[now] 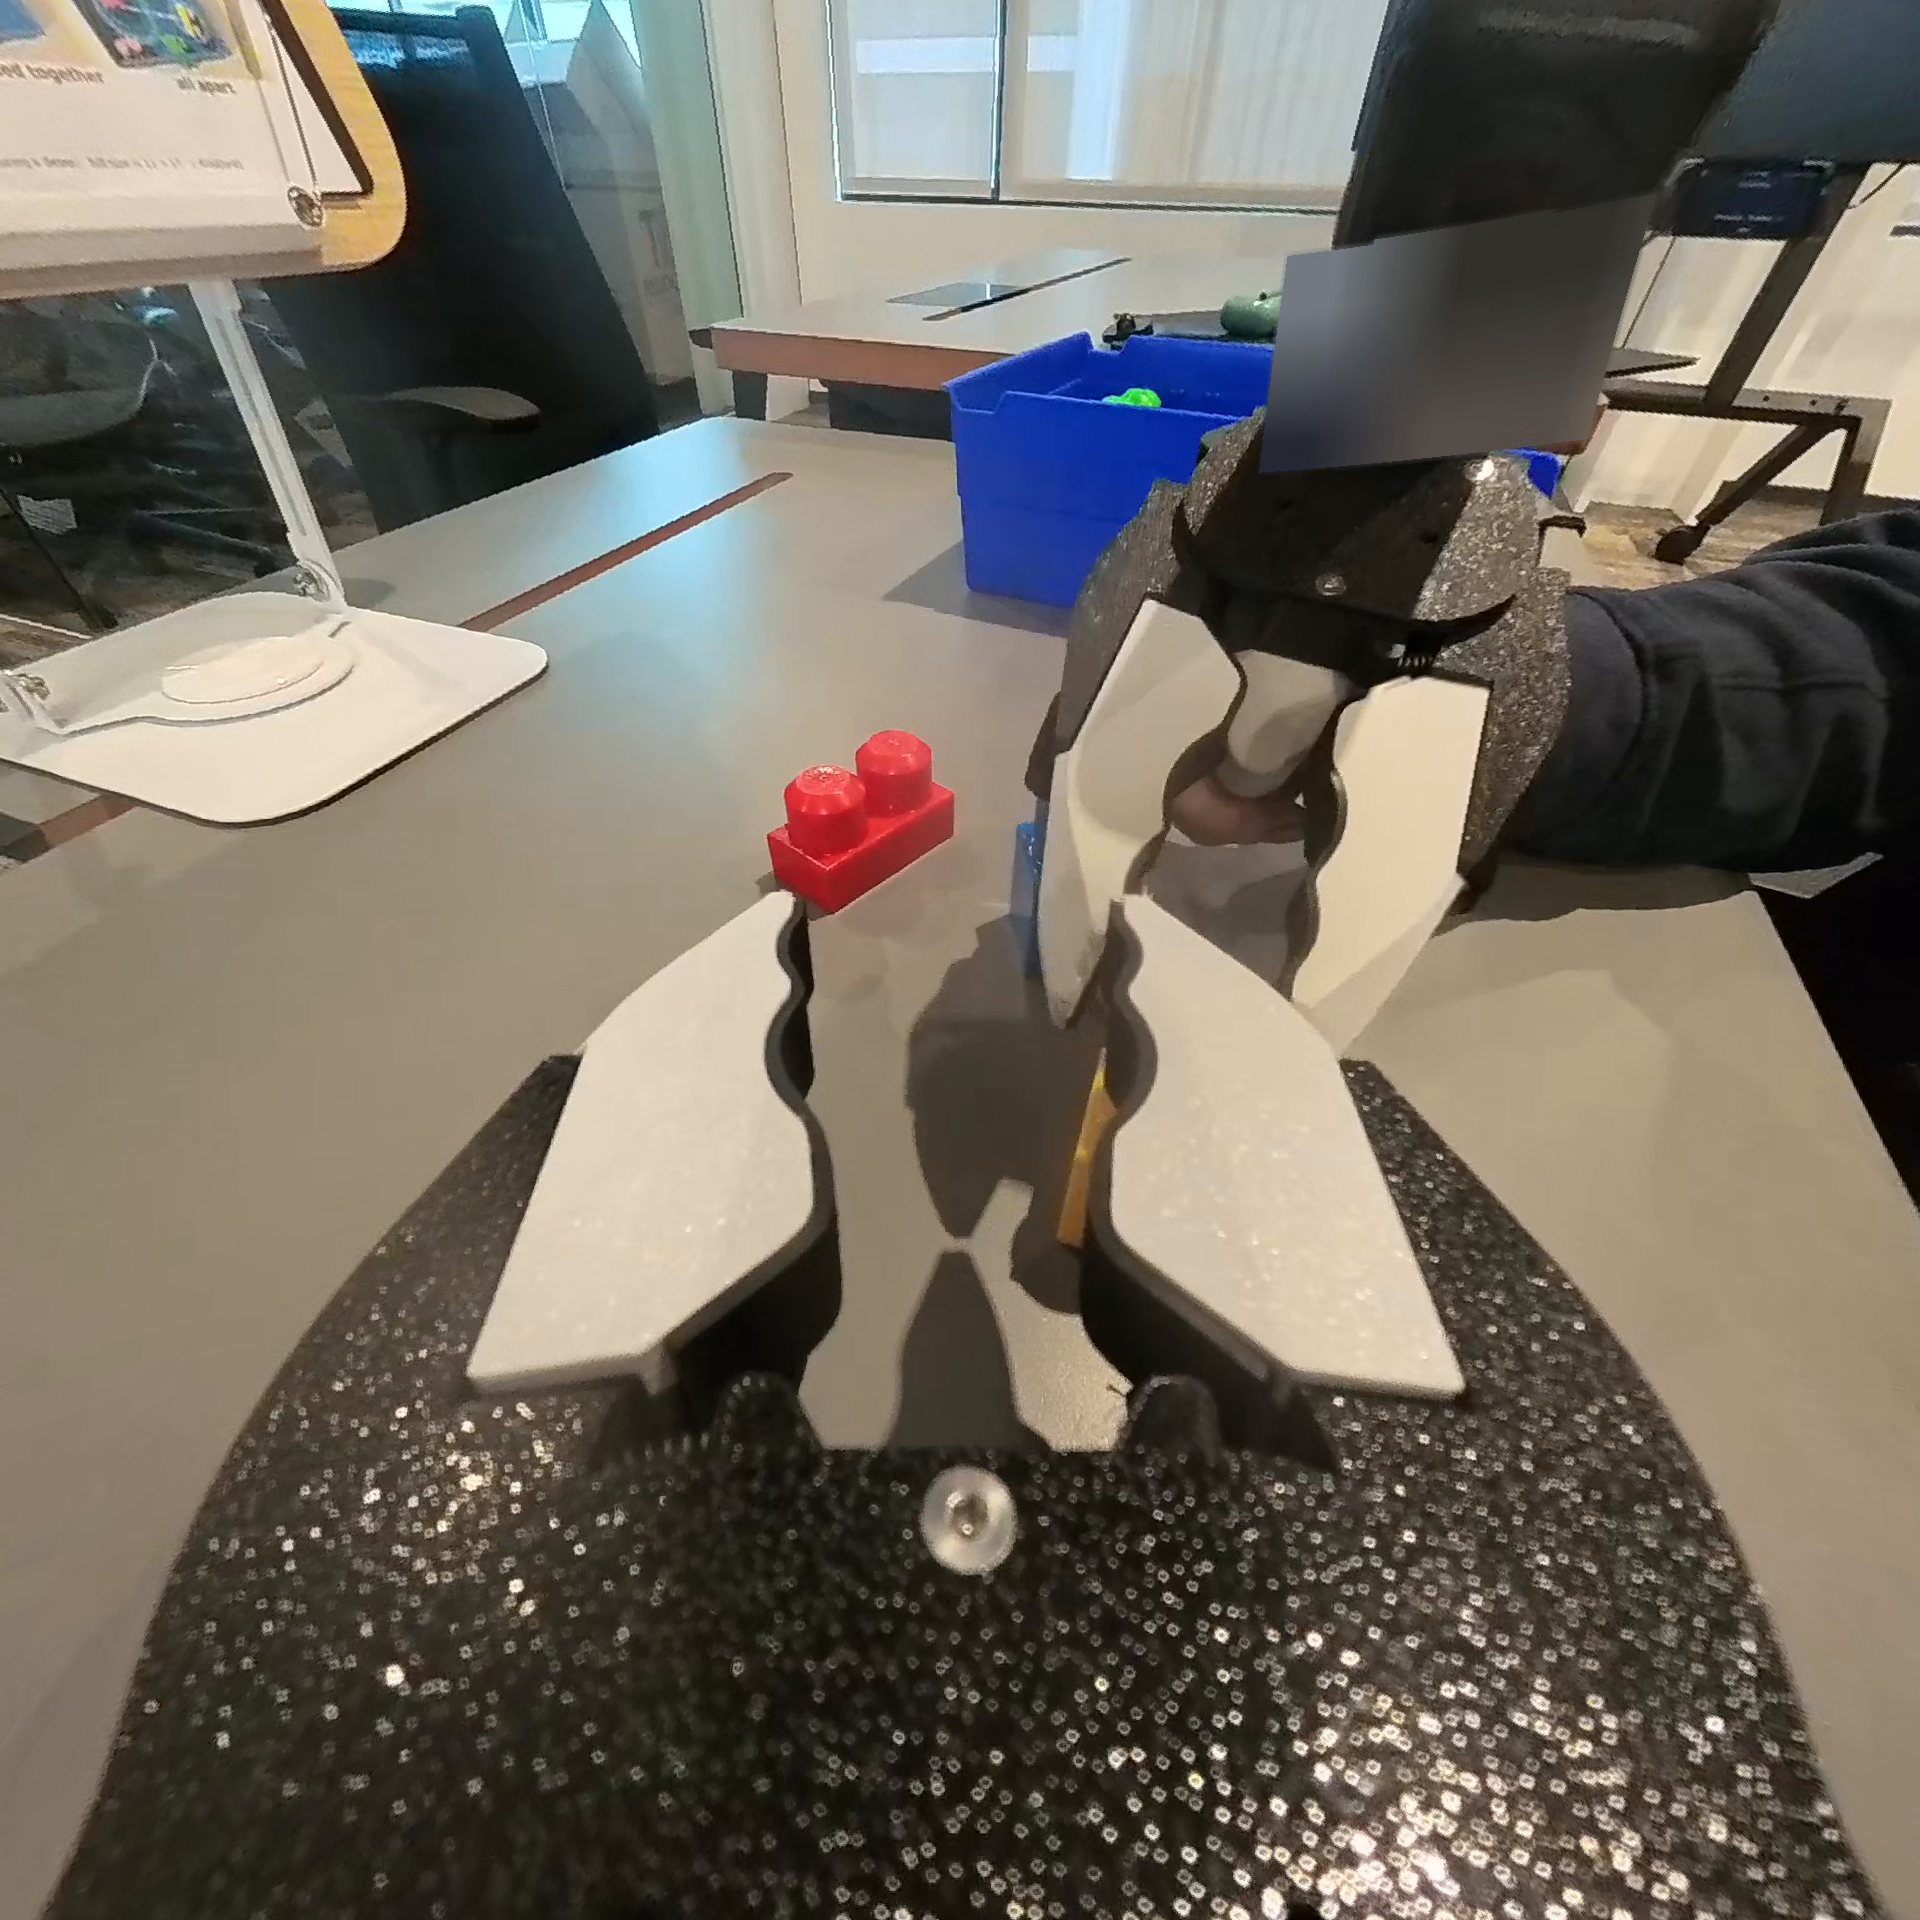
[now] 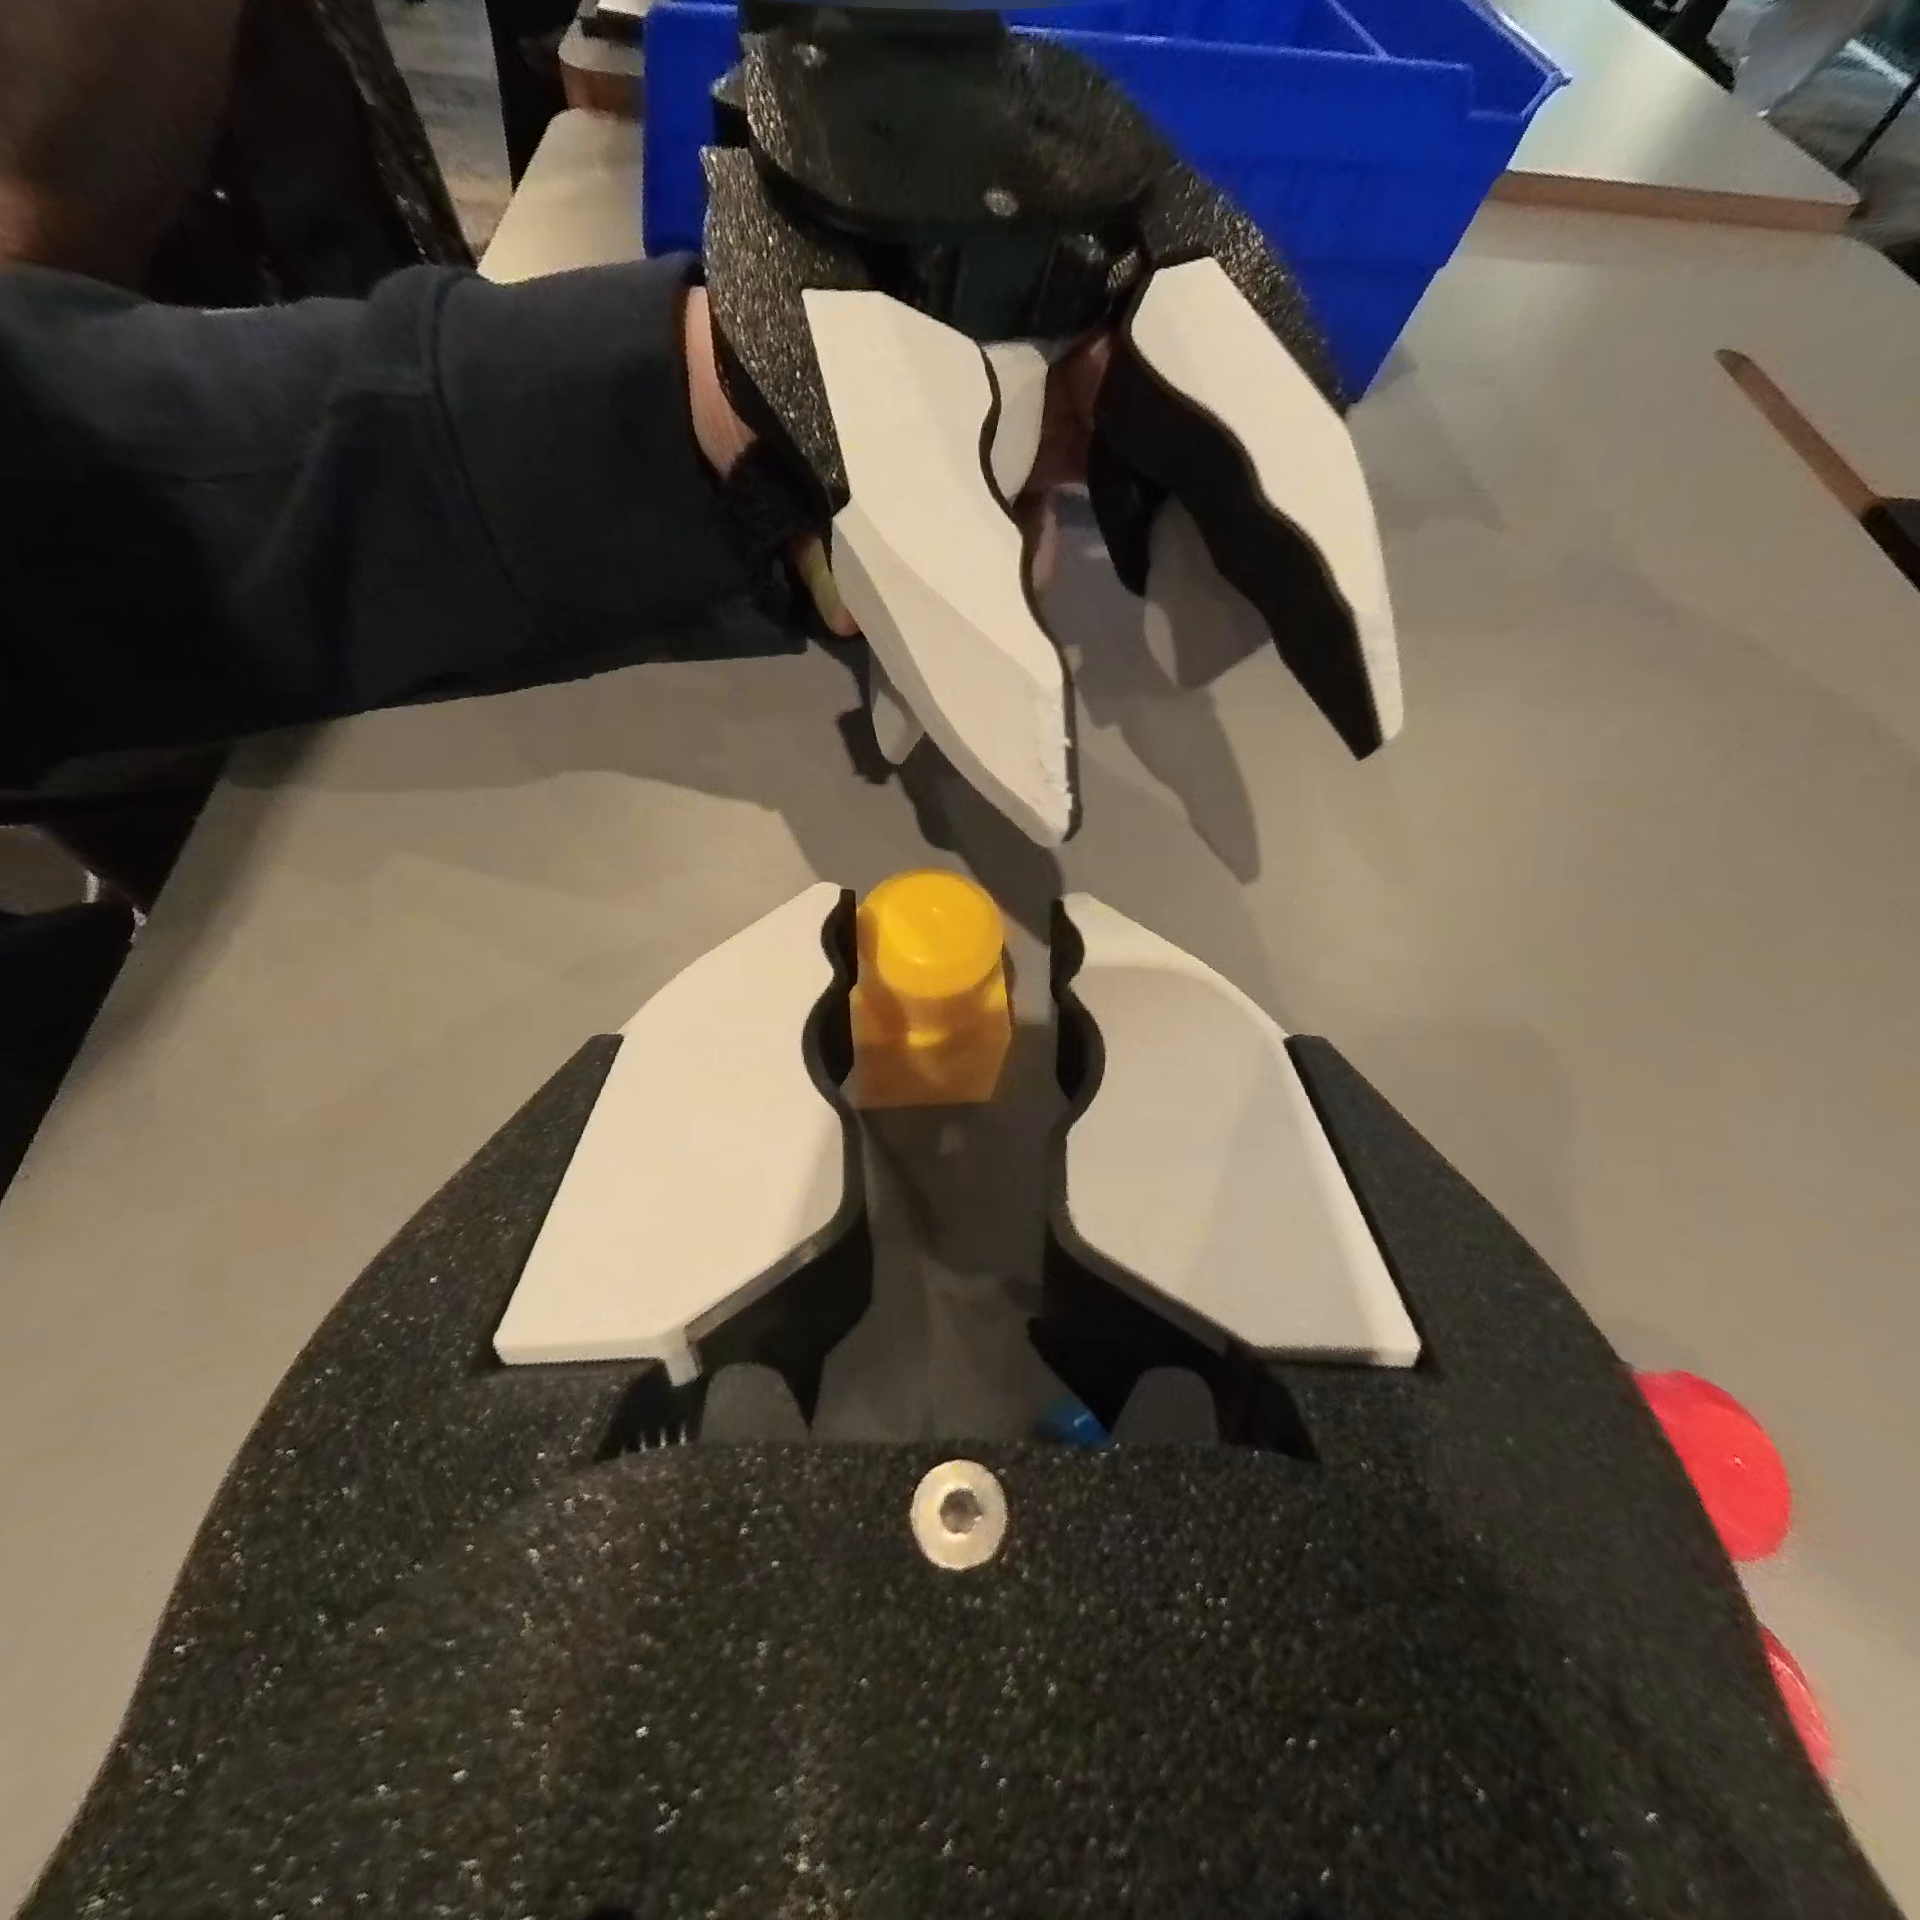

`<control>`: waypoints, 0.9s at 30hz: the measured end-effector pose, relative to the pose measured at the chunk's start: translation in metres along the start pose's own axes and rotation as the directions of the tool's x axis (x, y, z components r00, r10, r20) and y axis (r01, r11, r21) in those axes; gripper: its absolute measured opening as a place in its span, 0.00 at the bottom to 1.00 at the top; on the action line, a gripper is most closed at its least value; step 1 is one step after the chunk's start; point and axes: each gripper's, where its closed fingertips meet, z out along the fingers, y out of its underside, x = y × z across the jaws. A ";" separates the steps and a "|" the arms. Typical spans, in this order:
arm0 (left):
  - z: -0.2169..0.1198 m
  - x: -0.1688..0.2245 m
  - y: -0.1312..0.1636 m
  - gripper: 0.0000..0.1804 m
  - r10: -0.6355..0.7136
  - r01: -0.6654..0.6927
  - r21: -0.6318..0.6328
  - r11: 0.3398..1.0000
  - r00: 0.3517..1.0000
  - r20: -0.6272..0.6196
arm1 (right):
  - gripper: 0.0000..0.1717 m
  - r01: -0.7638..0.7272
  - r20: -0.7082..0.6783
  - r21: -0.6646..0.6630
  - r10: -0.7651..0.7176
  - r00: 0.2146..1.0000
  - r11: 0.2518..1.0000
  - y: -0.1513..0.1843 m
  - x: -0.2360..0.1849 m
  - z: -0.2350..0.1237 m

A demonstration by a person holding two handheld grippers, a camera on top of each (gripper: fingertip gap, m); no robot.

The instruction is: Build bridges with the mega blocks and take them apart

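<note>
I hold my right gripper [image 2: 951, 935] around a yellow block [image 2: 928, 997] — a gap shows at one pad, so I'd centre before squeezing. My left gripper [image 1: 956, 914] gapes wide, the red block [image 1: 860, 831] just beyond its left fingertip.

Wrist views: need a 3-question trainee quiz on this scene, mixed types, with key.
1. True or false: the red block sits inside the blue bin.
2. Which colour of block stands between the right gripper's fingers? A red, B yellow, C green.
3. Short answer: is the left gripper holding anything?

Key:
1. False: it lies on the table, apart from the bin.
2. B: the yellow block.
3. No: its fingers are spread with nothing between them.
</note>
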 end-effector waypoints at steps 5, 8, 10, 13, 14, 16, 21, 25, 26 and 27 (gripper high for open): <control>0.001 0.000 0.001 0.30 0.001 -0.001 -0.007 1.000 1.000 -0.001 | 0.21 0.004 0.003 0.000 -0.004 1.000 1.000 0.000 -0.001 0.001; 0.000 0.000 0.000 0.30 0.007 -0.007 -0.001 1.000 1.000 0.004 | 0.22 0.012 0.005 0.007 -0.012 1.000 1.000 -0.001 -0.001 0.001; -0.001 -0.001 0.000 0.29 -0.001 0.001 0.002 1.000 1.000 0.005 | 0.23 0.023 0.001 0.019 -0.023 1.000 1.000 -0.003 -0.002 -0.001; -0.001 -0.002 0.000 0.30 0.000 0.000 -0.005 1.000 1.000 0.006 | 0.23 0.043 -0.006 0.046 -0.042 0.999 0.998 -0.008 -0.002 -0.004; -0.001 -0.001 0.000 0.30 0.009 -0.009 -0.004 1.000 1.000 0.010 | 0.23 0.046 -0.006 0.053 -0.045 0.999 0.998 -0.009 -0.002 -0.005; -0.002 -0.002 -0.001 0.29 0.014 -0.014 0.002 1.000 1.000 0.017 | 0.23 0.051 -0.003 0.074 -0.051 0.999 0.996 -0.012 -0.002 -0.006; -0.003 -0.004 -0.002 0.30 0.007 -0.008 0.008 1.000 1.000 0.022 | 0.23 0.079 -0.034 0.124 -0.076 0.997 0.989 -0.020 0.001 -0.013; -0.004 -0.006 -0.002 0.29 0.003 -0.003 0.012 1.000 1.000 0.030 | 0.23 0.091 -0.052 0.154 -0.084 0.995 0.984 -0.024 0.003 -0.017; -0.004 -0.006 -0.002 0.29 0.000 0.000 0.013 1.000 1.000 0.029 | 0.23 0.097 -0.058 0.160 -0.089 0.994 0.982 -0.025 0.003 -0.018; -0.004 -0.006 -0.002 0.29 0.001 -0.002 0.013 1.000 1.000 0.028 | 0.22 0.104 -0.066 0.169 -0.094 0.993 0.980 -0.027 0.004 -0.020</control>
